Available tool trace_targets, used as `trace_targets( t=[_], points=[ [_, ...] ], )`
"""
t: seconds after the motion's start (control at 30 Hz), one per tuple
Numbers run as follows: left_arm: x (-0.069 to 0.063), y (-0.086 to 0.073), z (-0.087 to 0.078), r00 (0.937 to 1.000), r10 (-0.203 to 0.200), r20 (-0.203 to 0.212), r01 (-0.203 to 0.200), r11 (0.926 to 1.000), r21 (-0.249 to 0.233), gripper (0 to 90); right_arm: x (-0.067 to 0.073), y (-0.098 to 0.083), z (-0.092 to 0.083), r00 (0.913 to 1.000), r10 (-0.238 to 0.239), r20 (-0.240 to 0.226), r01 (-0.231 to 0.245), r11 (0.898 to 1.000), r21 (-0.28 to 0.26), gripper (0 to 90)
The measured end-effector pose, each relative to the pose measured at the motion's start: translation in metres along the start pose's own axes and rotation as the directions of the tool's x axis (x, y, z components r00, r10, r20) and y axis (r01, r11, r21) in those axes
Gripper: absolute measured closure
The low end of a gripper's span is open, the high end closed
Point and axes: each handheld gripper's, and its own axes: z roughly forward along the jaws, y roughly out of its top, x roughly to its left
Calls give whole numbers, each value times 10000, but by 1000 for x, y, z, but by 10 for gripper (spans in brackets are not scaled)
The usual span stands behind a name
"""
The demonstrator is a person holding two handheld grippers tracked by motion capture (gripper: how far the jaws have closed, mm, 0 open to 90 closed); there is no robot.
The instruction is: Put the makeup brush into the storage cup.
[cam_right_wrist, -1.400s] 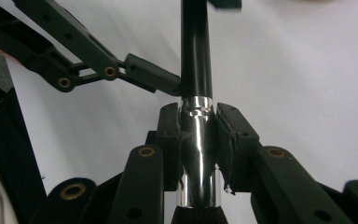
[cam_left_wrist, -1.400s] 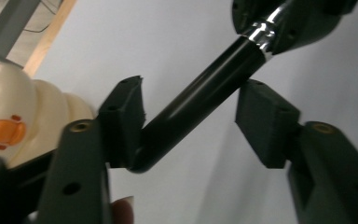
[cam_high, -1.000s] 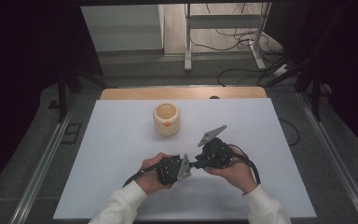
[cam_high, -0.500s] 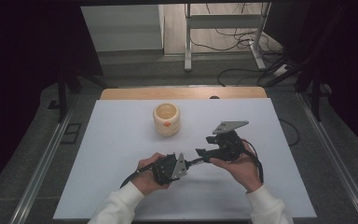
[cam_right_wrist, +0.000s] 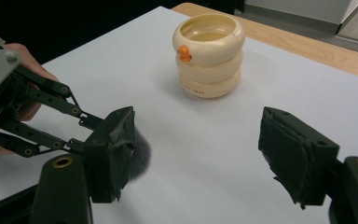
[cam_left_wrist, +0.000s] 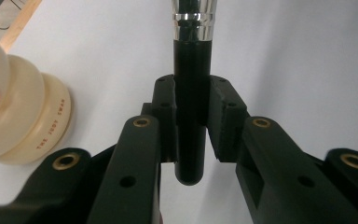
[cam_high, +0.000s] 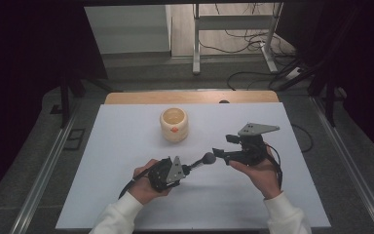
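Rightward, the right gripper (cam_high: 222, 152) has drifted, jaws just opening, empty.
Left gripper (cam_left_wrist: 191, 121) clamps what looks like a makeup brush (cam_high: 200, 163); cream holder (cam_high: 174, 125) sits far.

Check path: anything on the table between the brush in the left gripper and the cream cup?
Nothing visible. The left gripper is shut on the brush handle; bare white table lies between it and the cup. The right gripper, open, sits off to the side.
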Motion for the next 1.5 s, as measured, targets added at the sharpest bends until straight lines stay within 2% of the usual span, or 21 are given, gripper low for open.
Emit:
trace_targets(
  t=[0.3,0.4,0.67,1.07,1.23,1.4,1.5],
  points=[
    [12,-9,-11,9962,-867,-40,865,9955,-381,747,-1,-3,0,10000,-50,-16,50,10000,-28,262],
    [15,-12,-15,9931,-1171,63,1173,9913,-594,747,-1,-4,0,9999,-112,-48,111,9999,-88,254],
    [21,-17,-24,9855,-1696,76,1696,9806,-980,747,0,-7,4,9995,-251,-206,249,9996,-102,238],
    [21,-17,-22,9804,-1949,298,1970,9738,-1131,747,6,-8,10,9979,-392,-507,376,9988,-315,237],
    [20,-16,-20,9802,-1952,344,1979,9738,-1120,747,10,-8,14,9961,-557,-679,534,9980,-353,237],
    [18,-14,-17,9802,-1935,416,1970,9739,-1125,747,14,-9,19,9947,-517,-890,488,9982,-339,231],
    [17,-13,-16,9794,-1953,523,2002,9728,-1165,746,16,-11,23,9915,-591,-1162,554,9979,-347,230]
  ],
)
